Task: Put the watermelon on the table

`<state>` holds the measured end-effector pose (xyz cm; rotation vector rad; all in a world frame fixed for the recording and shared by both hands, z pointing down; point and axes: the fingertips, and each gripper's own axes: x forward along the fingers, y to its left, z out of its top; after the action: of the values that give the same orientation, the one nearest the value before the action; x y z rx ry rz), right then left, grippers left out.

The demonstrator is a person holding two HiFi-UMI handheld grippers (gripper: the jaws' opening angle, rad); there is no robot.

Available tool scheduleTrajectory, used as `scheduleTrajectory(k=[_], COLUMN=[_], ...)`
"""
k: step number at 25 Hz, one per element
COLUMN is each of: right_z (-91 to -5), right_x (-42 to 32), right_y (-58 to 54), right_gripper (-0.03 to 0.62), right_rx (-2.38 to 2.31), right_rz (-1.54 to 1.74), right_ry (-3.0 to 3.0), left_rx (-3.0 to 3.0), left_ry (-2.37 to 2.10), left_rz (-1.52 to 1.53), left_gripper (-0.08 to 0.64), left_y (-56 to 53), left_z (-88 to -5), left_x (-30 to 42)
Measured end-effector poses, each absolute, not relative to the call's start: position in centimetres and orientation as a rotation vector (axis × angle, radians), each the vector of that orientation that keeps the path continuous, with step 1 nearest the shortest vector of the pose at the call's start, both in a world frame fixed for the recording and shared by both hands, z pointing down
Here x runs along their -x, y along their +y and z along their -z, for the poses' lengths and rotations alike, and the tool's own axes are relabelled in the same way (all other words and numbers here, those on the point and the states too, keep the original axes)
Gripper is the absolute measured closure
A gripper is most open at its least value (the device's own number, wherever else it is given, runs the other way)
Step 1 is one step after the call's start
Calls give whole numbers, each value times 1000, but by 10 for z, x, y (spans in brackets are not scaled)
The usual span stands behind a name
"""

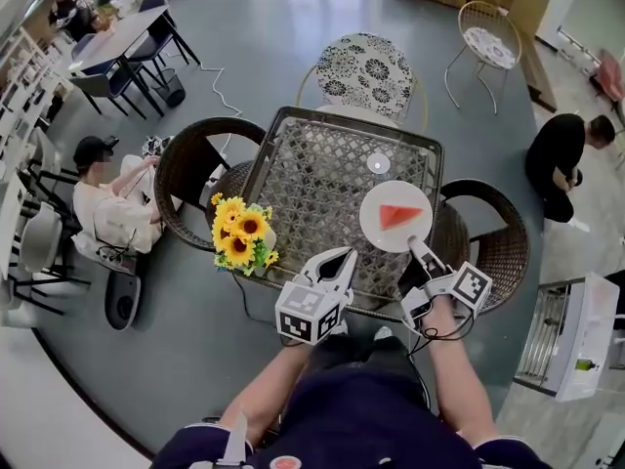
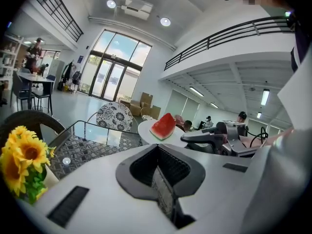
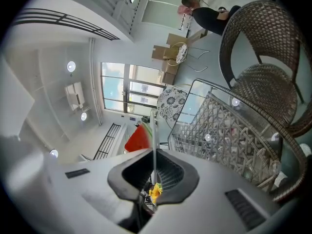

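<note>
A red watermelon slice (image 1: 398, 215) lies on a round white plate (image 1: 376, 231) held above the near right part of the glass-topped wicker table (image 1: 322, 154). My right gripper (image 1: 422, 252) is shut on the plate's near rim. In the right gripper view the plate (image 3: 154, 130) runs edge-on between the jaws of the right gripper (image 3: 154, 165), with the slice (image 3: 138, 139) to its left. My left gripper (image 1: 337, 262) hovers at the table's front edge, shut with nothing in it. The left gripper view shows the left gripper (image 2: 163, 179), the slice (image 2: 163, 126) and the plate (image 2: 145, 130).
A bunch of sunflowers (image 1: 239, 234) stands at the table's near left corner. Wicker chairs flank the table at left (image 1: 195, 164) and right (image 1: 493, 247); a patterned chair (image 1: 363, 66) is at its far side. One person sits at left (image 1: 107, 203), another crouches at right (image 1: 562, 159).
</note>
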<state>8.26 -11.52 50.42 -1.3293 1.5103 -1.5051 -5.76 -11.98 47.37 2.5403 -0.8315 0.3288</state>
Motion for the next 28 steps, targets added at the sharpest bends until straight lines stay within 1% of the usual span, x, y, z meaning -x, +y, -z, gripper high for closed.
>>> scheduleTrajectory(k=[17, 28], right_z=[-543, -604], right_x=[-103, -112], right_y=[-178, -190], right_gripper=[577, 577], right_rx=[1239, 1230], right_rz=[1669, 1794], right_ry=[1584, 1551], left_rx=[-2483, -2475], left_ry=[-1040, -1051], left_rz=[-420, -472], left_gripper=[555, 555], left_y=[-158, -158], left_z=[-484, -514], left_x=[40, 21])
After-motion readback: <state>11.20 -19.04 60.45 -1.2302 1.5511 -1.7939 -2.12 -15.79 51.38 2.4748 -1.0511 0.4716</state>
